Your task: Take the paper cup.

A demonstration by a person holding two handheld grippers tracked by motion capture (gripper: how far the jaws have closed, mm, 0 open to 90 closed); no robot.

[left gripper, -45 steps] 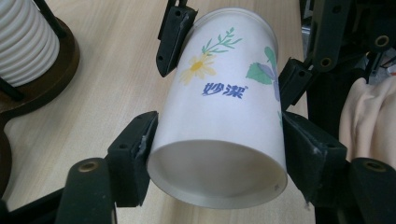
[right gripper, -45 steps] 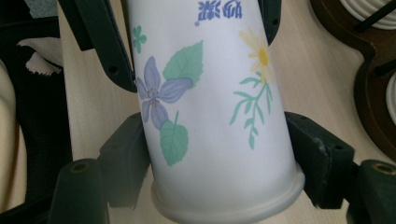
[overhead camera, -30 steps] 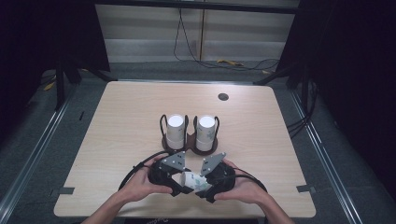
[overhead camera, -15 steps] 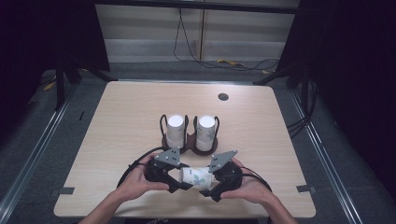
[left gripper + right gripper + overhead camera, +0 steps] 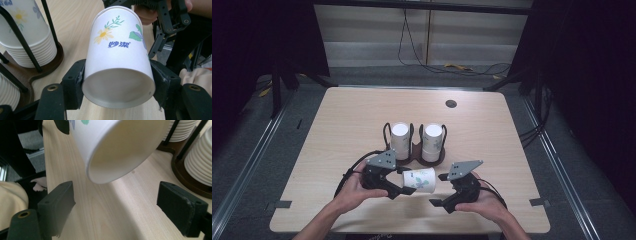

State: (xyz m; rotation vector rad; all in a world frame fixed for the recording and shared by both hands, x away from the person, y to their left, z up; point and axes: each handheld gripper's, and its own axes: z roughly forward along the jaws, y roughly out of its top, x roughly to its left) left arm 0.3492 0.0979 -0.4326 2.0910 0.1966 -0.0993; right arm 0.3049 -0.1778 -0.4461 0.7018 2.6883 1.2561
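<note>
Left gripper (image 5: 398, 191) clamps its jaws on the paper cup (image 5: 419, 179), held sideways just above the worktop (image 5: 492, 130) before the cup rack (image 5: 417, 155). Right gripper (image 5: 439, 192) has just been opening, jaws wide, nothing between. Hand-off looks done; next, place the cup.

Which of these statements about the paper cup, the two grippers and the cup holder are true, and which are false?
1. The left gripper is shut on the paper cup. True.
2. The right gripper also clamps the cup. False: its jaws stand open and have just been opening, and the cup's rim lies beyond them, untouched.
3. The cup lies on its side. True.
4. The cup holder has one stack of cups. False: it has two stacks.
5. The cup is plain white. False: it bears a flower print.
</note>
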